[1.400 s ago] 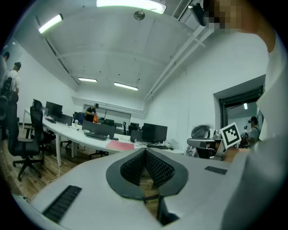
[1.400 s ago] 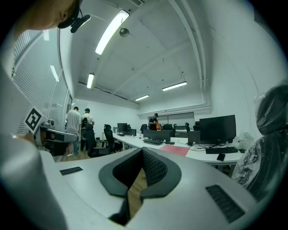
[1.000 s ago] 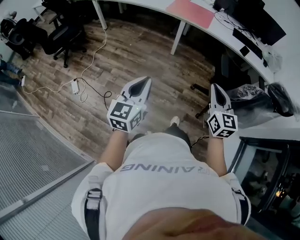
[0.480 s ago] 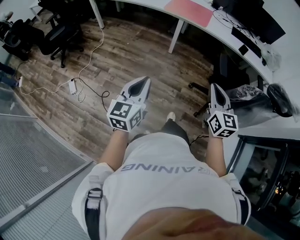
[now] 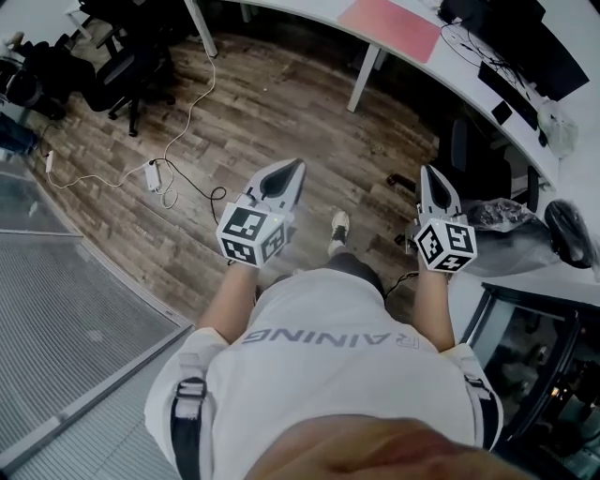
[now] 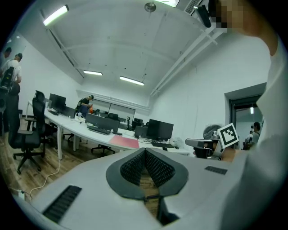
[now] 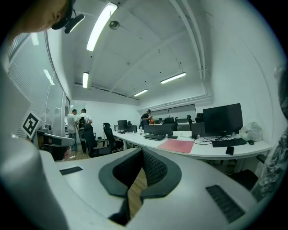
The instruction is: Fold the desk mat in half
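Head cam steep down, gripper cams level fwd, all share distant desk mat (image 5: 389, 28)

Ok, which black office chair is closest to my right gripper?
The black office chair tucked under the white curved desk, just beyond the right gripper; the other black chairs stand far off at upper left.

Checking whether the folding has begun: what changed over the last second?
The person stepped toward the desk; their shoe has swung further forward. Nothing was taken hold of or let go. The left hand-held gripper and right hand-held gripper stay shut and empty, held out in front; the mat stays flat on the desk.
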The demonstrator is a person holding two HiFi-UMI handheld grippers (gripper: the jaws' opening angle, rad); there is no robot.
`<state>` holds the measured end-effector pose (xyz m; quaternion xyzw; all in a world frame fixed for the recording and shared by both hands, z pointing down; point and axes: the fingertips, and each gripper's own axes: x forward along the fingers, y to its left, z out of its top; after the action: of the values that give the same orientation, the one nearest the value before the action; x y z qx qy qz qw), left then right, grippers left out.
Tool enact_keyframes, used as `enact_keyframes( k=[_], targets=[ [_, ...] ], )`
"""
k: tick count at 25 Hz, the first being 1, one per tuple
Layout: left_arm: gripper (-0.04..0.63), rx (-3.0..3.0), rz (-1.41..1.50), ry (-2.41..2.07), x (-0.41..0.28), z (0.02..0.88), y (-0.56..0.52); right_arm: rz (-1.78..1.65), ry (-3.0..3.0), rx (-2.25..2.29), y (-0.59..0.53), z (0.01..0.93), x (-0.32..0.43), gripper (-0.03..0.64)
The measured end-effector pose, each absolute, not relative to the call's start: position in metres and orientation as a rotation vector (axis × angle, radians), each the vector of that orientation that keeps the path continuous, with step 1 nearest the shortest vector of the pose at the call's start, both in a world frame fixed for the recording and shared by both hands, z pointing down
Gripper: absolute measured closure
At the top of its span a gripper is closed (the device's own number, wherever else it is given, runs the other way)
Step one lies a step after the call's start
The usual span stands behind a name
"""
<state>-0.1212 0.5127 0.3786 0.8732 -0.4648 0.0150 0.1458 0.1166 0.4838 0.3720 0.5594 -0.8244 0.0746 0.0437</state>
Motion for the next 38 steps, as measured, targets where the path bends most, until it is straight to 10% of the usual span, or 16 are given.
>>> enact_keyframes(
  k=[38],
  targets=[
    [0.568,2.526,0.156,-1.39,0.027,0.366,0.196,0.36,-2.6,1.651,0.163,0.398,0.254,0.594]
  ],
)
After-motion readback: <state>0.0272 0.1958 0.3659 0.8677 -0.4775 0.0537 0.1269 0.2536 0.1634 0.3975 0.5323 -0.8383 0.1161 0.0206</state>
